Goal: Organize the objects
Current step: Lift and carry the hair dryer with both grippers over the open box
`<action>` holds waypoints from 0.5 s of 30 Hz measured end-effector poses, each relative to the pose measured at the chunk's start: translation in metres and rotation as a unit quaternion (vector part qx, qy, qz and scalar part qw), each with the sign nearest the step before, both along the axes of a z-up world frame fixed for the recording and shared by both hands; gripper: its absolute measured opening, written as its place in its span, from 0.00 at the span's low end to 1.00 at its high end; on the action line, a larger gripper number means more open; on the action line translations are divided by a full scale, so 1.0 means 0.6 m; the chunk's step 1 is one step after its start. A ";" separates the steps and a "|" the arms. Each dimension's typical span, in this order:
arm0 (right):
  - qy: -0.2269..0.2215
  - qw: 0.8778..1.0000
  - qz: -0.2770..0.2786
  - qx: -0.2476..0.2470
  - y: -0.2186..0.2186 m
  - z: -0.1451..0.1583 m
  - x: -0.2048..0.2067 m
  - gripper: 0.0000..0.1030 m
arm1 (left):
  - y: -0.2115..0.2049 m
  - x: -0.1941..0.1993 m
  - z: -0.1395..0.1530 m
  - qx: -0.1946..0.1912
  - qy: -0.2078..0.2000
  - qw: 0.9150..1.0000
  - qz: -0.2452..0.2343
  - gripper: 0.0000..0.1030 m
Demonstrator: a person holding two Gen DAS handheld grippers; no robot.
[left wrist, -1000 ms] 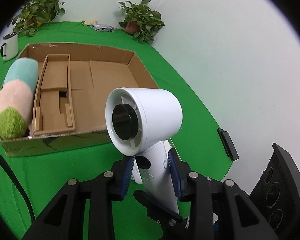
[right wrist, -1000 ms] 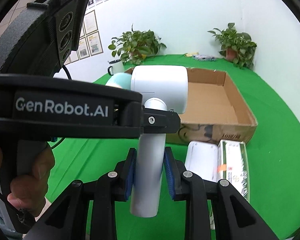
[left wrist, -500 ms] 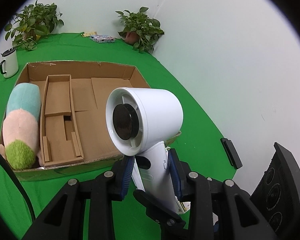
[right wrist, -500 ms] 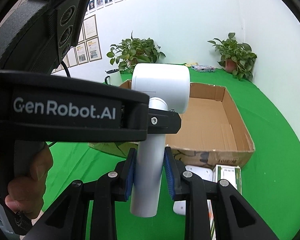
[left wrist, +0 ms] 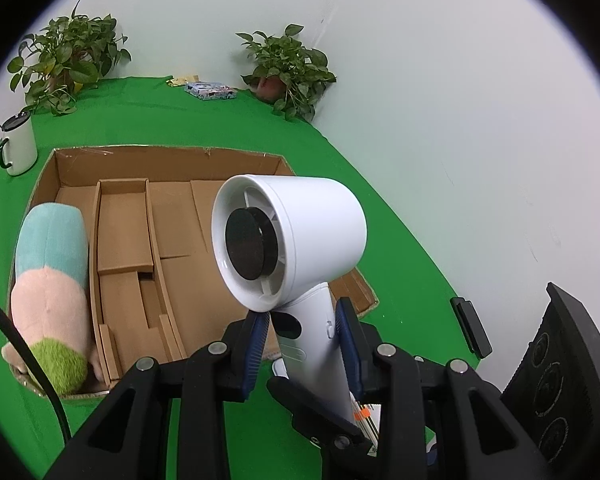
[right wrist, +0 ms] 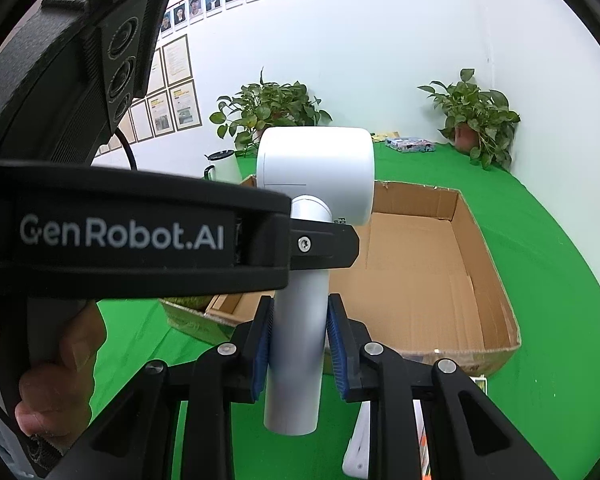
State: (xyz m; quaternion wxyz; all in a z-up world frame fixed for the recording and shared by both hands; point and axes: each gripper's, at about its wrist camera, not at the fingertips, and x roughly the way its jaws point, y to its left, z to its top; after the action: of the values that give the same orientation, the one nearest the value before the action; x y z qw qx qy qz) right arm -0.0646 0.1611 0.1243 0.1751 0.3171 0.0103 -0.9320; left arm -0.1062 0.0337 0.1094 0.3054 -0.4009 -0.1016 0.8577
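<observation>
Two grippers are closed on one white hair dryer (left wrist: 292,236): the left gripper (left wrist: 302,346) is clamped on the upper part of the handle just under the round head, and the right gripper (right wrist: 298,346) is clamped lower on the same handle, both sets of blue pads (right wrist: 263,344) pressed against the white plastic. The dryer is held upright in the air above the near edge of the cardboard box (left wrist: 168,168), with its head turned sideways so that the dark round end faces the left camera. In the right wrist view the left gripper is seen from the side, crossing in front of the handle, and a hand (right wrist: 56,376) is wrapped around its grip. Much of the box's near wall is hidden behind the dryer and the grippers, and the plush toy (left wrist: 50,292) lying along the box's left compartment is partly cut by a black cable. Flat white and striped packages on the green tablecloth (right wrist: 560,280) beneath the grippers are mostly covered, so their kind cannot be made out. Compared with a second ago, the box is seen from higher up, with more of its floor and cardboard dividers exposed, and the packages have slid almost out of the right wrist view; the grip on the handle is unchanged.
</observation>
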 end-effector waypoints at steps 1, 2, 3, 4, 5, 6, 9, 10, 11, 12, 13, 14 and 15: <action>0.001 1.000 0.000 0.001 -0.002 0.002 -0.005 0.23 | 0.001 -0.005 0.002 -0.002 0.002 1.000 0.000 0.32; 0.001 1.000 -0.001 0.002 -0.003 0.004 -0.012 0.23 | 0.003 -0.010 0.003 -0.004 0.005 1.000 0.000 0.32; 0.002 1.000 -0.001 0.004 -0.004 0.006 -0.019 0.23 | 0.004 -0.013 0.005 -0.006 0.006 1.000 0.000 0.32; 0.004 1.000 -0.002 0.006 -0.006 0.008 -0.025 0.23 | 0.005 -0.019 0.007 -0.007 0.008 1.000 0.000 0.32; 0.005 1.000 -0.002 0.009 -0.008 0.011 -0.032 0.23 | 0.006 -0.027 0.010 -0.009 0.010 1.000 -0.001 0.32; 0.006 1.000 -0.002 0.010 -0.008 0.013 -0.038 0.23 | 0.006 -0.032 0.011 -0.009 0.009 1.000 -0.001 0.32; 0.000 1.000 -0.002 0.008 -0.013 0.018 -0.049 0.23 | 0.008 -0.054 0.012 -0.012 0.006 1.000 -0.003 0.32; -0.002 1.000 -0.003 0.007 -0.015 0.021 -0.055 0.23 | 0.010 -0.063 0.012 -0.015 0.005 1.000 -0.005 0.32; -0.007 1.000 -0.004 0.009 -0.019 0.023 -0.070 0.23 | 0.011 -0.069 0.011 -0.017 0.003 1.000 -0.006 0.32; -0.011 1.000 -0.004 0.009 -0.020 0.022 -0.080 0.23 | 0.011 -0.077 0.010 -0.019 0.001 1.000 -0.007 0.32; -0.015 1.000 -0.004 0.008 -0.020 0.022 -0.091 0.23 | 0.013 -0.086 0.009 -0.021 -0.003 1.000 -0.007 0.32; -0.019 1.000 -0.004 0.010 -0.023 0.021 -0.099 0.23 | 0.013 -0.093 0.007 -0.021 -0.006 1.000 -0.008 0.32; -0.022 1.000 -0.005 0.011 -0.024 0.021 -0.106 0.23 | 0.013 -0.101 0.003 -0.020 -0.010 1.000 -0.007 0.32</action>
State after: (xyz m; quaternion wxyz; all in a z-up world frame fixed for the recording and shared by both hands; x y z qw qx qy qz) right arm -0.1279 0.1465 0.1371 0.1674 0.3392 0.0150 -0.9256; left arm -0.1671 0.0416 0.1113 0.3026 -0.4164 -0.0843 0.8532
